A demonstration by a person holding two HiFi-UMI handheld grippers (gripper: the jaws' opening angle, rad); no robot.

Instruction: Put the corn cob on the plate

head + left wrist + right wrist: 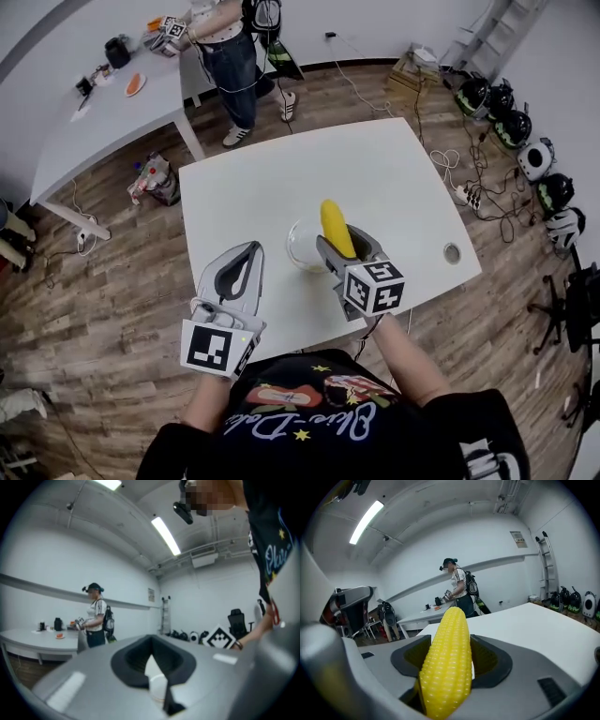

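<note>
Far left: a long white side table (pixel 103 117) carrying small items, one of them orange (pixel 136 84) and too small to name. Just behind it, a person (pixel 230 52) in jeans and sneakers, standing. On the wooden floor (pixel 112 300) between the two tables, a small bag (pixel 155 180).

Nearer, above the near left part of the square white table (pixel 394 169): left gripper (pixel 253 248) (pixel 152 667), jaws drawn together and gripping nothing, a little apart from the plate. In the left gripper view, a glimpse of the plate's pale rim past the dark pads.

Just to the right: clear plate (pixel 294 246) (pixel 158 686), resting on the square table.

Next: right gripper (pixel 345 246) (pixel 450 653), clamped on the yellow corn cob (pixel 333 223) (pixel 447 663), dark pads pressing both its sides in the right gripper view. Cob held up off the table, free end pointing away from the person, overlapping the plate's right edge in the head view, not lying on the plate.

Far right, on the floor: a power strip (pixel 466 194) with tangled cables, a row of helmets (pixel 511 127) along the wall, part of a black office chair (pixel 583 300).
</note>
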